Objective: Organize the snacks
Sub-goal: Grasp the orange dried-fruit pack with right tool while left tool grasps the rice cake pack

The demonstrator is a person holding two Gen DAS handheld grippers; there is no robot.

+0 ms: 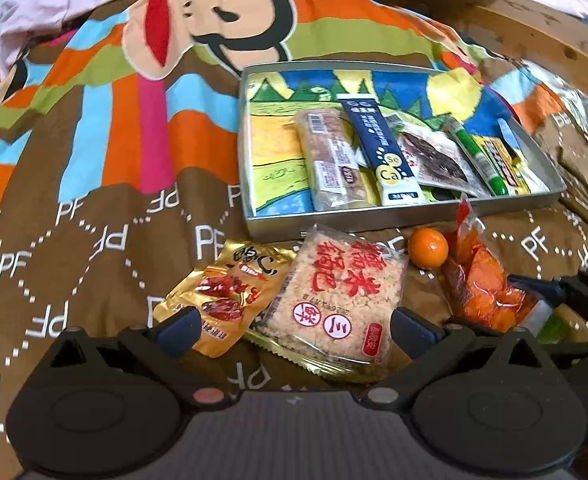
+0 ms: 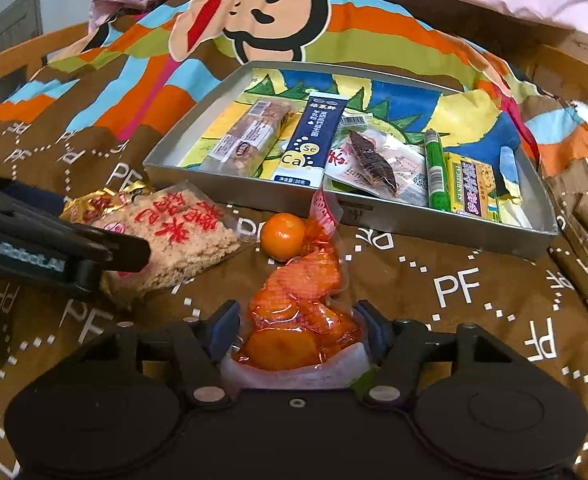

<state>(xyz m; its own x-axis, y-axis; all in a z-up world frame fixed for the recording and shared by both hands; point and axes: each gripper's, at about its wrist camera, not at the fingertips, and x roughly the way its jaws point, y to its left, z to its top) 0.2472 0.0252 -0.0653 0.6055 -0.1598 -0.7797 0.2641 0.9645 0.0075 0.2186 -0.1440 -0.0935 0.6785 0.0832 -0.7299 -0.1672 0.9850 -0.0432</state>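
The brown cloth [image 2: 474, 280] under everything says "PF" all over. In the metal tray [image 2: 414, 222], ahead of my hand-held grippers, the blue packet [image 2: 312, 140] reads "Se" and "Ca".

My right hand-held gripper [image 2: 298, 330] points down at a slant. The orange snack bag [image 2: 306, 304] sits between its two fingers, and they touch the bag's sides, so it is grasping the bag. The bag's long side runs away from me toward the tray. A little orange [image 2: 283, 236] lies just beyond it.

My left hand-held gripper [image 1: 294, 330] is released, fingers wide apart over the rice cracker pack [image 1: 334, 292] with red writing. A gold packet [image 1: 222, 292] lies by its left finger.
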